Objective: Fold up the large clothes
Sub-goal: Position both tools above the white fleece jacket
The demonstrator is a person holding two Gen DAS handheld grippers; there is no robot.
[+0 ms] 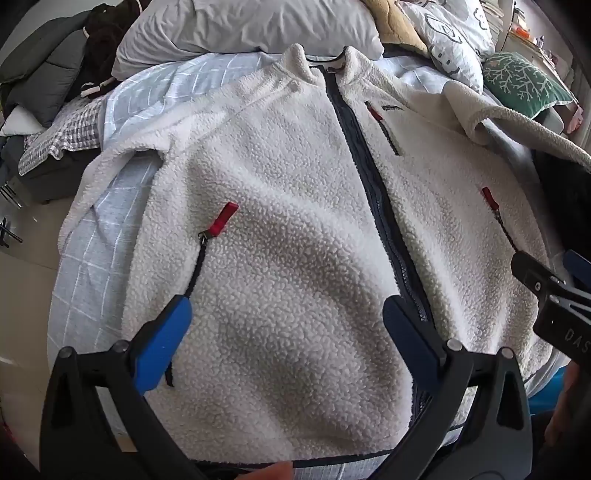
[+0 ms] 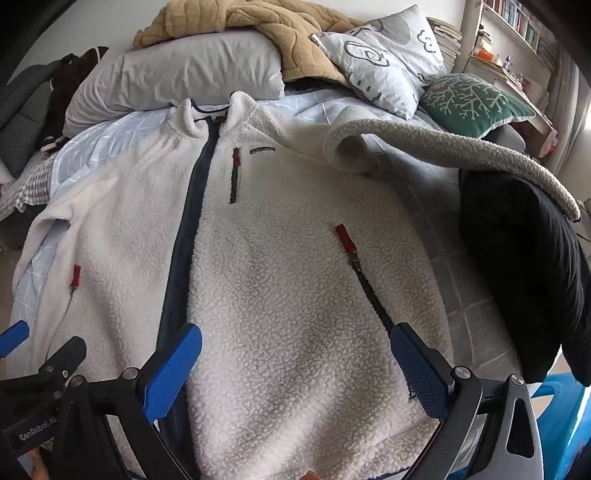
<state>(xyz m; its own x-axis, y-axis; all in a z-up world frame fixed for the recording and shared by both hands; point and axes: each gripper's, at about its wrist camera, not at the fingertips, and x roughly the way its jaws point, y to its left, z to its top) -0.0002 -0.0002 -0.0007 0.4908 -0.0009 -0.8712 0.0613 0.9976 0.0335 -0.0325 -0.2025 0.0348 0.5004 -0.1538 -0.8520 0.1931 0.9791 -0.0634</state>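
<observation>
Spread flat, front side up, on a pale blue checked bedsheet [image 1: 92,266]: white fleece jacket [image 1: 288,229], collar toward the pillows, hem nearest the cameras. Dark navy front zipper [image 1: 373,177] closed down the middle. Red pull tabs on both side pockets (one at [image 1: 225,218], the other at [image 1: 489,195]) and a smaller red tab on the chest pocket [image 2: 235,159].

Left gripper [image 1: 288,332] spread wide, nothing between its blue pads, hovering over the lower half of the jacket on the wearer's right side; one pad [image 1: 162,343] beside the pocket zipper, the other near the front zipper. Whether touching the fleece or just above it, impossible to say.

Right gripper [image 2: 295,369] likewise wide apart and holding nothing, over the other lower panel, one pad [image 2: 173,369] by the front zipper and one [image 2: 421,373] at the bottom of the pocket zip.

One sleeve [image 2: 443,147] lifted off to the side, draped over a dark object [image 2: 517,266] at the bed edge. Opposite sleeve lying flat beside the body.

Behind the collar: grey pillow [image 2: 177,77], tan blanket [image 2: 258,26], printed cushion [image 2: 384,55], green cushion [image 2: 472,99].
</observation>
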